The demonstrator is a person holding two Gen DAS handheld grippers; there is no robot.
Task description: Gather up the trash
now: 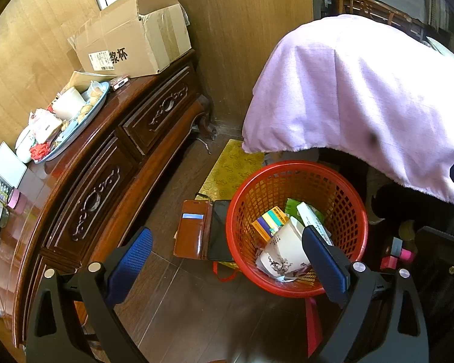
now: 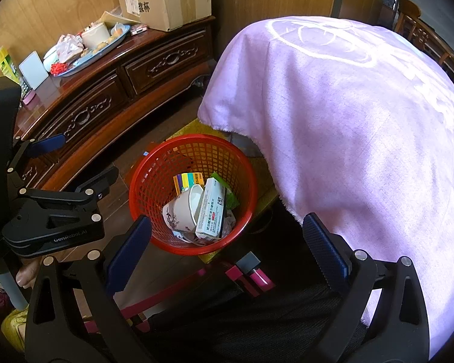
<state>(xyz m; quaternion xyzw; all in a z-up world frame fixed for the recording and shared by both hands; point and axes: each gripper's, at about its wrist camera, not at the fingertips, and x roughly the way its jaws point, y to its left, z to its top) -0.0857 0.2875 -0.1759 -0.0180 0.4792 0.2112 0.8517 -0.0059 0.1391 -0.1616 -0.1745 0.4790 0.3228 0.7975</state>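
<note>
A red mesh waste basket stands on the floor; it also shows in the right wrist view. Inside lie a white paper cup, a white medicine box, a yellow and purple box and green packaging. My left gripper is open and empty above the basket's near rim. My right gripper is open and empty, just above and in front of the basket. The left gripper shows at the left of the right wrist view.
A carved wooden cabinet runs along the left, with a cardboard box and a cluttered blue tray on top. A brown wallet case with a phone lies on the floor beside the basket. A purple cloth covers furniture at right.
</note>
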